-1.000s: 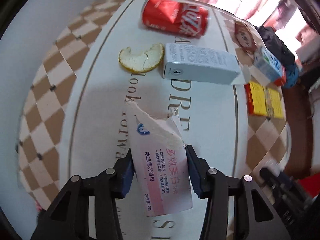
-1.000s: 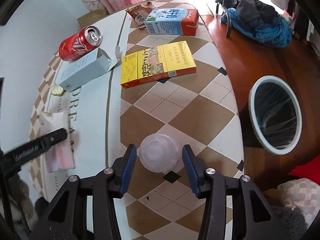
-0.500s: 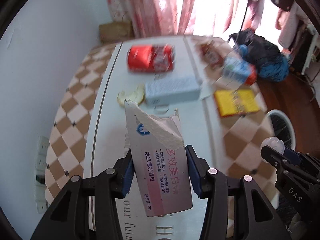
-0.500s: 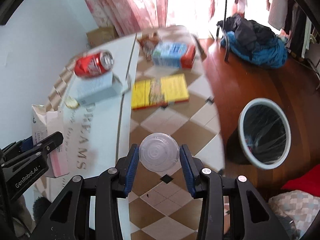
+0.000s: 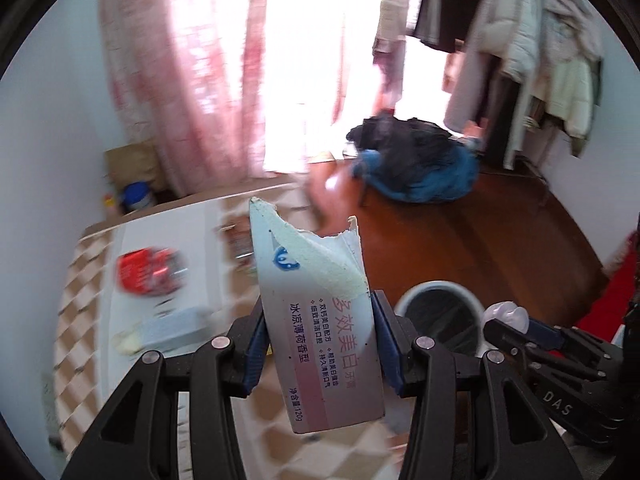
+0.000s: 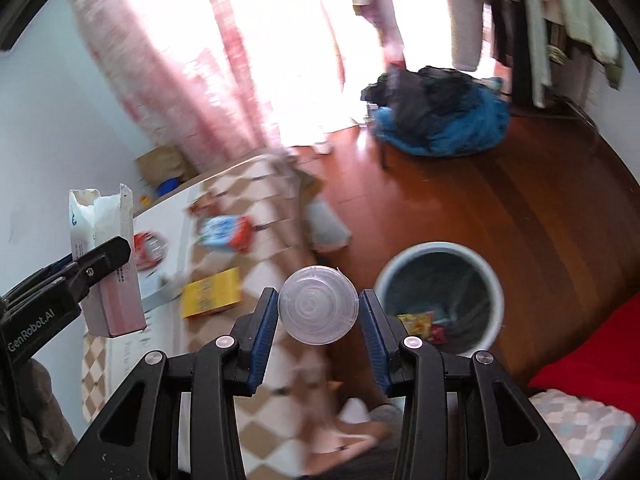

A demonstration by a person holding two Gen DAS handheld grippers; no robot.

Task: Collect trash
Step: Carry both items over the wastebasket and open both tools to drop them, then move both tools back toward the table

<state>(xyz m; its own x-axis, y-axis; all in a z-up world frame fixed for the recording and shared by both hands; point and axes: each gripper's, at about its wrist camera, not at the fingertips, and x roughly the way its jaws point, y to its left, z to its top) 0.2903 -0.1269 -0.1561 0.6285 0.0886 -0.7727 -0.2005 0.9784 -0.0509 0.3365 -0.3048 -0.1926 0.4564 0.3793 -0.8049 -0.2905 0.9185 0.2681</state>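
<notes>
Motion blur smears the table [image 6: 208, 208] at 9 o'clock of both views, so the red can [image 5: 150, 270], the yellow box [image 6: 212, 293] and the blue-and-red carton [image 6: 226, 232] lying on it are hard to make out. In the left wrist view the left gripper [image 5: 318, 340] clamps a torn toothpaste box [image 5: 320, 320], white fading to pink, its ripped top upward, held in the air above the table edge. At 4 o'clock of the right wrist view the white-rimmed trash bin [image 6: 440, 294] holds a few colourful wrappers, and just left of it the right gripper [image 6: 318, 312] grips a clear plastic cup [image 6: 318, 305].
</notes>
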